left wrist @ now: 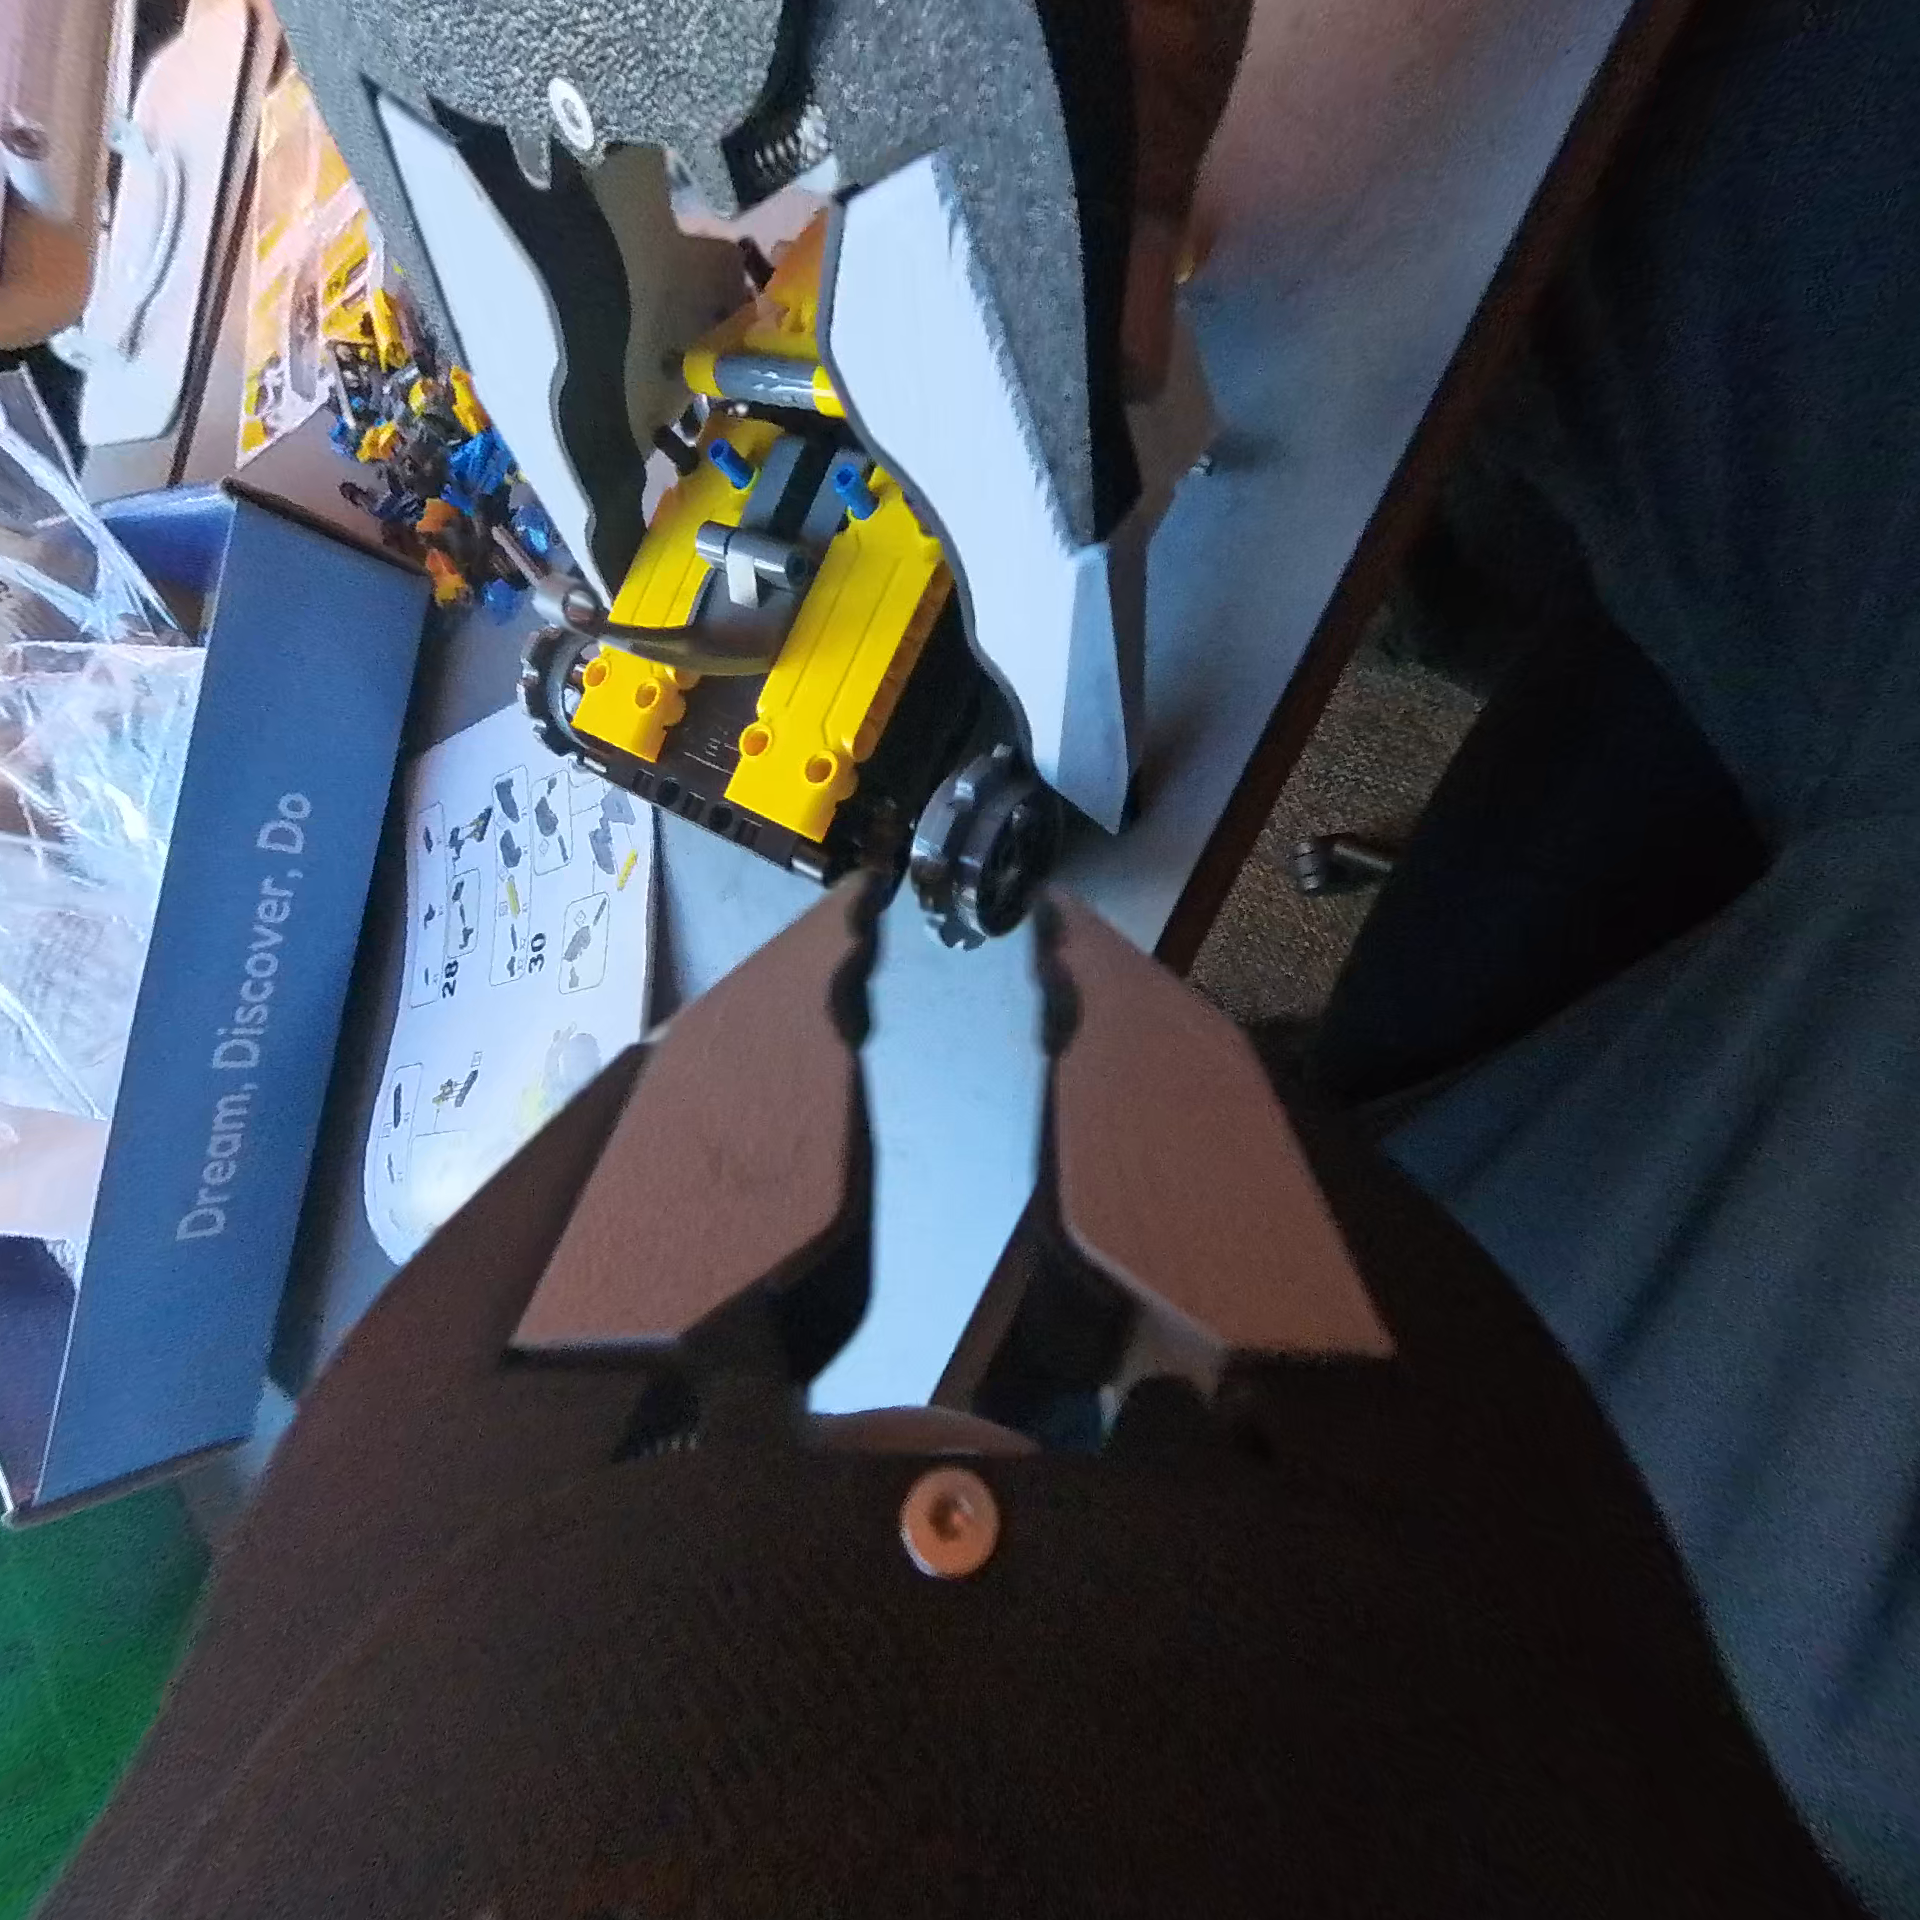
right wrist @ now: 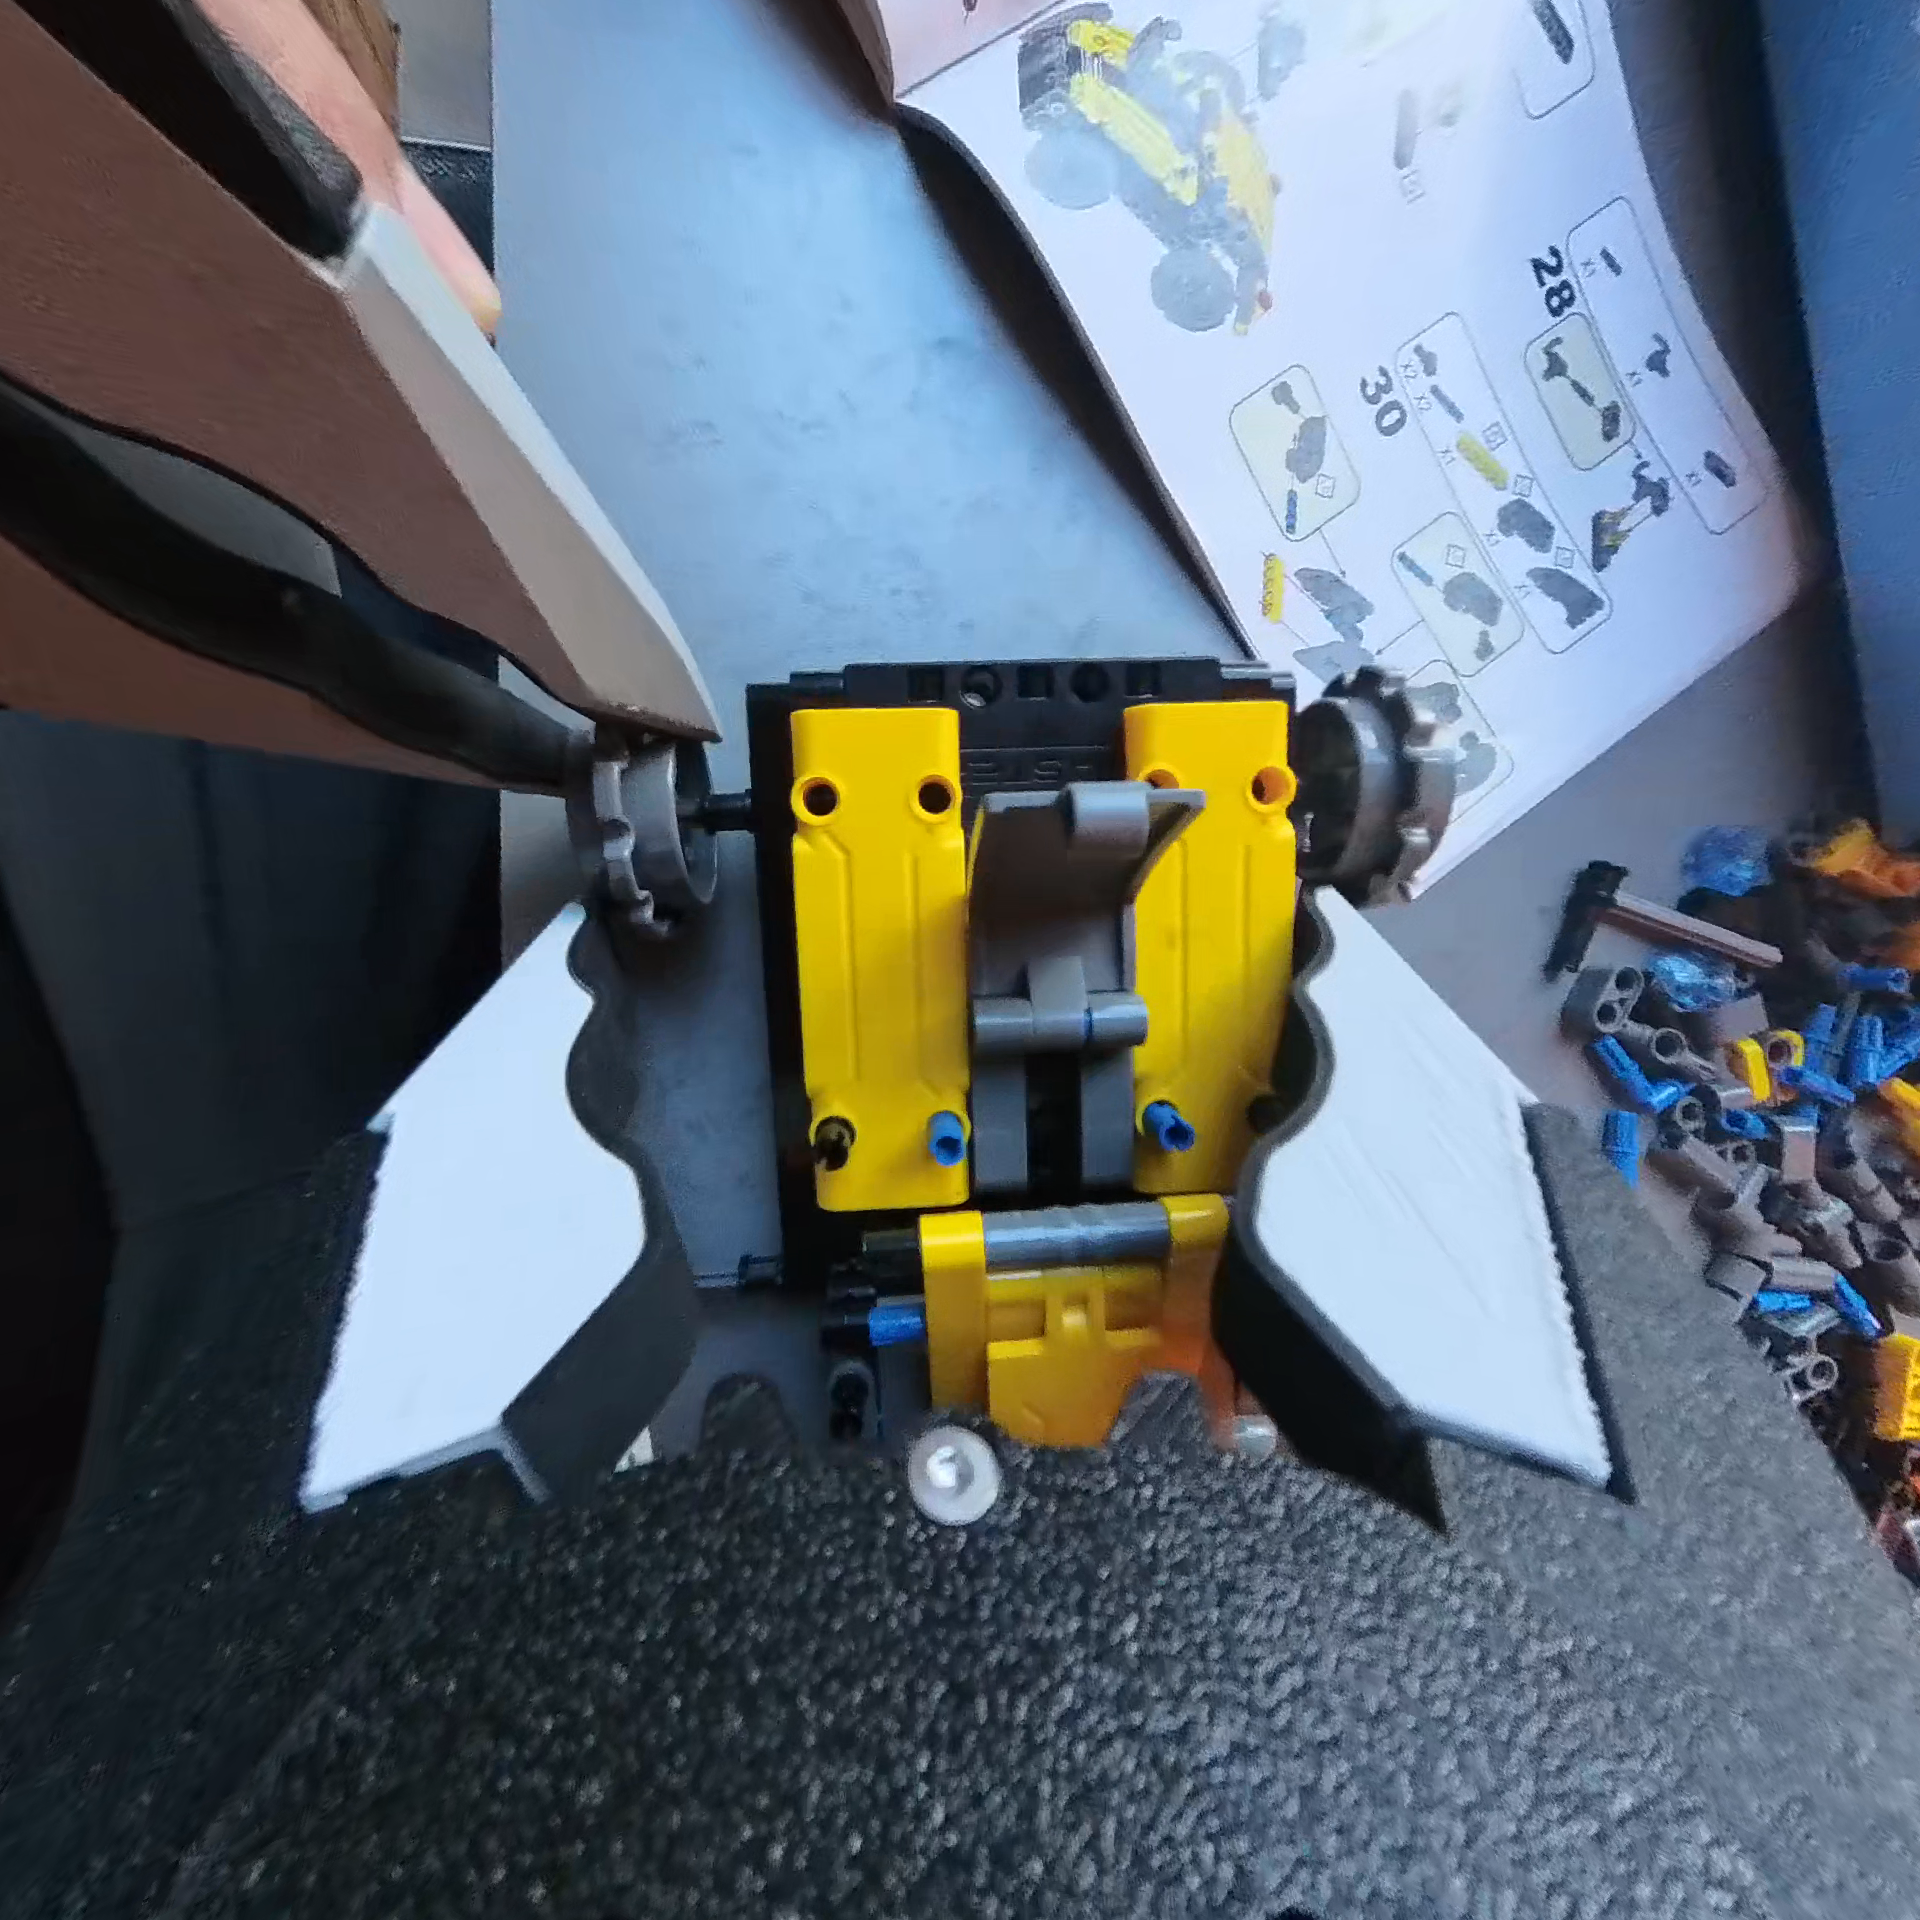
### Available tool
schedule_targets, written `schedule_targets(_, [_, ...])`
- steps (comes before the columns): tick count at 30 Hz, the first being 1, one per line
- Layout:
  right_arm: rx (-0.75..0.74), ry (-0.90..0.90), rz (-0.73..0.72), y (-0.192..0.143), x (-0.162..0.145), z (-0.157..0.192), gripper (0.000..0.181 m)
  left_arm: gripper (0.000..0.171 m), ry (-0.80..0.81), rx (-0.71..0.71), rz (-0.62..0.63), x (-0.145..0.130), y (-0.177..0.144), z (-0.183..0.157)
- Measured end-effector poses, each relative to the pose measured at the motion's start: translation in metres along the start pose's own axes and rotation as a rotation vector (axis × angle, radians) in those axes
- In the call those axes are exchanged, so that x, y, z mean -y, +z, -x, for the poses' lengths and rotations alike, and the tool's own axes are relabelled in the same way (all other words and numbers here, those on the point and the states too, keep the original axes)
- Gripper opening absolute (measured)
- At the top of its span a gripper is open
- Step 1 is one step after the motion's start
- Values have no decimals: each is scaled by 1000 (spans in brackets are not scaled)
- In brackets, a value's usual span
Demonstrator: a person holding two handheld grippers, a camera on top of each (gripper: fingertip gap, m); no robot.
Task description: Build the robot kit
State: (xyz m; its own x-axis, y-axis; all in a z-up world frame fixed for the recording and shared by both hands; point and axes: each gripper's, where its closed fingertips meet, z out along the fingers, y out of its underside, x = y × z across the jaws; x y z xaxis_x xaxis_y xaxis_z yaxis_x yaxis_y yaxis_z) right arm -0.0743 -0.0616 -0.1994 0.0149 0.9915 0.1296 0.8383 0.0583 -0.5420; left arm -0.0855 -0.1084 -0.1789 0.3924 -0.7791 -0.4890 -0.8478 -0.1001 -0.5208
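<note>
A yellow and black brick-built vehicle model (right wrist: 883, 987) lies on the grey table (right wrist: 779, 364), with a grey toothed wheel on each side. My right gripper (right wrist: 951, 920) is open and straddles the model: its right finger (right wrist: 1403, 1091) touches the side, and its left finger stands a little off. My left gripper (left wrist: 956, 904) is open, its brown fingertips on either side of one grey wheel (left wrist: 971, 842), which sits on a black axle. That wheel (right wrist: 639, 831) and the left gripper (right wrist: 639, 738) also show in the right wrist view. The model (left wrist: 790, 665) shows in the left wrist view.
A printed instruction sheet (right wrist: 1455, 416) lies beside the model. A heap of small blue, orange and grey parts (right wrist: 1766, 1091) is near the right gripper. A dark blue box (left wrist: 239, 883) and clear plastic bags (left wrist: 73, 727) lie farther off. The table edge (left wrist: 1299, 727) runs close by.
</note>
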Motion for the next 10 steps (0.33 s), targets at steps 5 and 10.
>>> schedule_targets(5, [23,-31,-2,-1,-1,2,121,85,-36,-110,-54,-15,3,5])
schedule_targets(10, [40,-53,0,-1,-2,4,121,91,-141,-315,-187,-5,15,8])
